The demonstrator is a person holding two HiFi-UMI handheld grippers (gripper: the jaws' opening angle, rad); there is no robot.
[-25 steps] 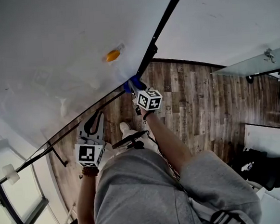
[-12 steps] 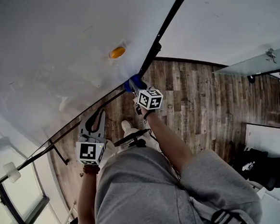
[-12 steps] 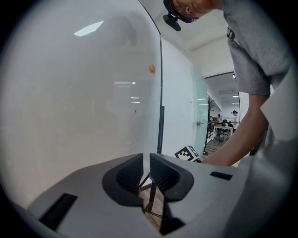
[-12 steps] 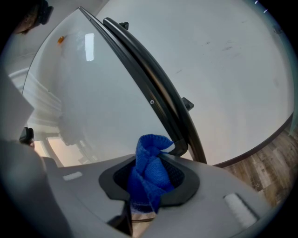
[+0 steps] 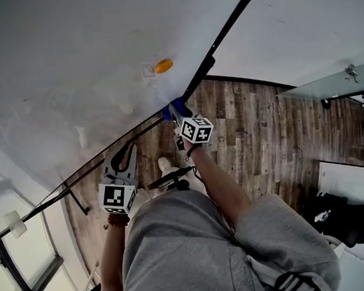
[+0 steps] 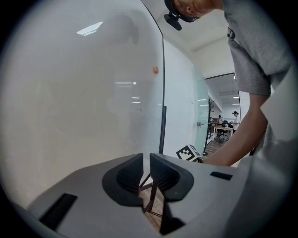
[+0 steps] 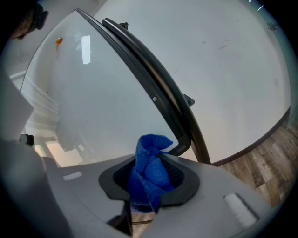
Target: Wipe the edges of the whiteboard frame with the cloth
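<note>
The whiteboard [image 5: 69,69] fills the upper left of the head view, and its black frame [image 5: 223,35] runs diagonally along the right edge. My right gripper [image 5: 177,112] is shut on the blue cloth [image 5: 173,107] and presses it against the frame's lower right corner. In the right gripper view the cloth [image 7: 149,172] bunches up between the jaws just below the frame's corner piece [image 7: 180,147]. My left gripper [image 5: 125,157] hangs by the board's bottom edge, shut and holding nothing. In its own view the left gripper [image 6: 146,173] faces the board surface, with the frame's edge [image 6: 162,116] ahead.
An orange magnet [image 5: 163,66] sticks to the board near the right edge. The board's stand legs [image 5: 172,177] reach over the wooden floor [image 5: 263,135] by the person's shoe. A black bag [image 5: 338,220] lies at the right, and a window [image 5: 16,268] is at the lower left.
The head view has shifted slightly, so the magnet sits further right. Both grippers stay almost where they were, the cloth still at the frame's corner.
</note>
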